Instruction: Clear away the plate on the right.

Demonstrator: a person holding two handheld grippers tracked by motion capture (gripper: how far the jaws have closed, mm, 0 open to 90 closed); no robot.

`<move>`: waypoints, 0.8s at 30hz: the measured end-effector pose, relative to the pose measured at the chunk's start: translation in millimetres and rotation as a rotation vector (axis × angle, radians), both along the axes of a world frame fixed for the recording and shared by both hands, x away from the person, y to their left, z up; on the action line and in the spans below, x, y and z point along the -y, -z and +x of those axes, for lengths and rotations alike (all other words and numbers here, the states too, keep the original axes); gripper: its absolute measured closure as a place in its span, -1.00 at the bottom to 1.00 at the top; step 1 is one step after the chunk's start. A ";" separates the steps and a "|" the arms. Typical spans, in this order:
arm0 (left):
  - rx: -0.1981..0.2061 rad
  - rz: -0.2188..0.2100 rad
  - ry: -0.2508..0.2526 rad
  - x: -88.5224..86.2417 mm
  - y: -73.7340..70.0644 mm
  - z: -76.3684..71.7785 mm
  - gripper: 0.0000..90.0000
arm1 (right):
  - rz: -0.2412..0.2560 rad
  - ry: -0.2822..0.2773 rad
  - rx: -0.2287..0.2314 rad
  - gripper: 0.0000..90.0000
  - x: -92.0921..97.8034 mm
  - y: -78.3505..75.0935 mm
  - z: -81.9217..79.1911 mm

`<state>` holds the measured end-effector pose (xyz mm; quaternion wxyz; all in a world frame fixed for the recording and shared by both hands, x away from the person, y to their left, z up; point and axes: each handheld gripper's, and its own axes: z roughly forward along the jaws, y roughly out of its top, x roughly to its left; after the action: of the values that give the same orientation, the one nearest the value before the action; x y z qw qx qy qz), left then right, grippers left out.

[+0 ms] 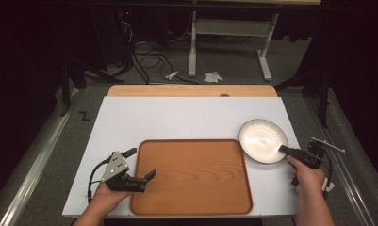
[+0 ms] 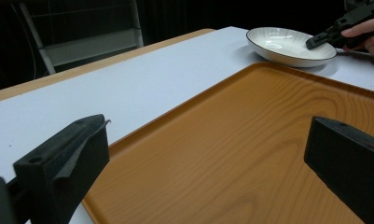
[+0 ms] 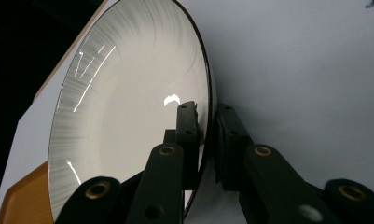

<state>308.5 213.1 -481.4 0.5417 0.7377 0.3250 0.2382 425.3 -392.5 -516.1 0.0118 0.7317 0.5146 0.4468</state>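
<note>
- Landmark: wooden tray (image 1: 191, 176), sitting at the near middle of the white table (image 1: 177, 117).
- Bowl (image 1: 263, 141) sat on the table just off the tray's far right corner, close to touching the rim; upright, looked empty.
- Right gripper (image 1: 284, 149) had clamped the bowl's near right rim. In the right gripper view the jaws sat narrow, one inside the bowl (image 3: 128, 116) and one outside, wall pinched between them.
- Left gripper (image 1: 140, 164) hovered over the tray's left edge, jaws spread wide, holding nothing. In its own view the jaws straddled the tray (image 2: 231, 154), with the bowl (image 2: 289, 44) and right gripper (image 2: 315, 42) at the tray's far end.
- Step, as I read it: grasp done, bowl not yet lifted. Likely target is the tray.
- Next move needs: lift enough to clear the tray's raised rim, carry left over the tray, set down flat, then release.
- Risk: one-sided rim pinch on glossy ceramic could let the bowl tilt or slip; keep it level and move slowly.
- Left gripper could steady the tray; otherwise keep it out of the drop zone.
</note>
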 end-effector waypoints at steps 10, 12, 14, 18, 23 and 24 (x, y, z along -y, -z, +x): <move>0.001 -0.003 0.002 0.0 0.1 0.4 -0.98 | 0.027 0.008 0.043 0.91 6.0 -6.6 -3.0; 0.003 -0.005 0.000 -0.3 0.0 0.6 -0.98 | 0.032 0.005 0.042 0.90 10.4 -7.2 -5.3; 0.004 -0.008 0.000 -0.3 -0.2 0.3 -0.98 | 0.029 0.012 0.059 0.90 12.9 -9.6 -7.5; 0.012 -0.012 -0.004 -1.1 -1.2 -0.6 -0.98 | 0.027 0.020 0.067 0.88 14.8 -12.8 -10.0; 0.020 -0.015 -0.008 -2.2 -2.5 -0.7 -0.98 | 0.014 0.012 0.097 0.89 16.8 -18.9 -14.5; 0.020 -0.016 -0.007 -2.2 -2.7 -0.9 -0.98 | 0.023 0.010 0.096 0.89 17.1 -20.6 -15.6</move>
<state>307.6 215.3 -478.7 0.5498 0.7298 0.3242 0.2449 409.7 -409.6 -495.4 0.0305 0.7122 0.5045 0.4872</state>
